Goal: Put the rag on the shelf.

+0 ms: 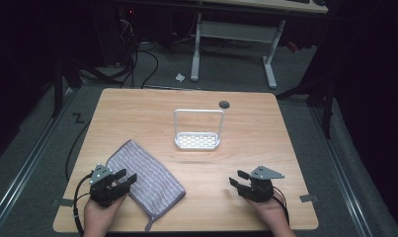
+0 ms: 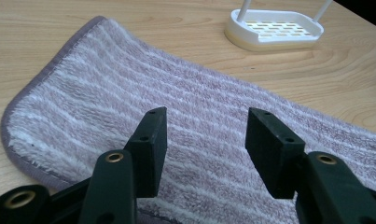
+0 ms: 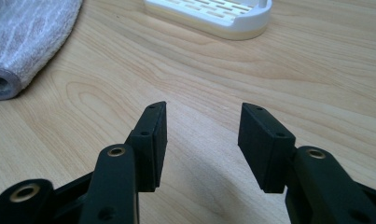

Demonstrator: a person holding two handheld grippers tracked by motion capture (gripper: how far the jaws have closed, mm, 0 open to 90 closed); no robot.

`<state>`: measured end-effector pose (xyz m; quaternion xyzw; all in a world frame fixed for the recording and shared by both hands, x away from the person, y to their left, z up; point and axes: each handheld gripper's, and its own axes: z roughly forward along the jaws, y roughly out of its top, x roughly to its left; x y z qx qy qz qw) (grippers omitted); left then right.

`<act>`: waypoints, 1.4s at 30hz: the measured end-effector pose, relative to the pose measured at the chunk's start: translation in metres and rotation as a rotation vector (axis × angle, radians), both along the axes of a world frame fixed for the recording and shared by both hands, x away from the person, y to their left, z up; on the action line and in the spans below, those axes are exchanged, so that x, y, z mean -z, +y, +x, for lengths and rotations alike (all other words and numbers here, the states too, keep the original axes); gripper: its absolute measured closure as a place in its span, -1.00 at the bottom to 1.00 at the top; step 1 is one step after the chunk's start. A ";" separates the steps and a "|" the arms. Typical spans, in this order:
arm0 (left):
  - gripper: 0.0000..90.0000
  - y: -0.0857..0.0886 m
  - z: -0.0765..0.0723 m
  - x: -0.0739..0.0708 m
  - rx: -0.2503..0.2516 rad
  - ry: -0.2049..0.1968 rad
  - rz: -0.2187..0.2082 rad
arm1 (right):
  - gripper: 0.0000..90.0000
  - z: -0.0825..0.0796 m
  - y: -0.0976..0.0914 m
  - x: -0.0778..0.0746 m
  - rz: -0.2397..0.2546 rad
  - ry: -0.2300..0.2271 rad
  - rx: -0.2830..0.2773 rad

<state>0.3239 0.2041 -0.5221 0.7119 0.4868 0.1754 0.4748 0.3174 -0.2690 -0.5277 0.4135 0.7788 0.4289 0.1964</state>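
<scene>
**Both grippers held open at the near edge, towel and rack untouched**

A wooden table (image 1: 137,113) is seen from the high view, with a striped purple towel (image 1: 144,175) laid flat and slantwise on its near left part. A white rack (image 1: 197,140) with a tall wire loop handle is set upright past the middle of the table, well apart from the towel. A dark round hole (image 1: 224,104) is seen in the tabletop near the far edge, just beyond the rack.

The left gripper (image 1: 125,178) is held in a hand (image 1: 100,213) at the near left, its jaws spread apart and empty. In the left gripper view the left gripper (image 2: 205,135) is poised over the towel (image 2: 129,93), pale stripes running across the pile between the jaws; whether the cloth is touched cannot be told. The rack (image 2: 274,30) is seen farther off, on bare wood.

The right gripper (image 1: 237,178) is held at the near right, over bare wood, jaws likewise released with nothing between them. In the right gripper view the right gripper (image 3: 202,140) is pointed across the grain, the towel (image 3: 27,37) bunched at the upper left and the rack (image 3: 213,16) lying ahead.
</scene>
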 end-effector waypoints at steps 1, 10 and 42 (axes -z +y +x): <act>0.04 0.000 0.000 0.000 -0.008 0.003 -0.001 | 0.17 0.000 0.001 0.001 -0.006 -0.004 -0.002; -0.07 -0.009 -0.006 0.003 0.051 0.053 -0.023 | 0.27 -0.003 0.027 0.001 -0.034 -0.007 -0.065; 0.58 -0.046 -0.004 0.018 0.140 0.121 0.106 | 1.00 -0.001 0.134 0.012 -0.097 0.083 -0.318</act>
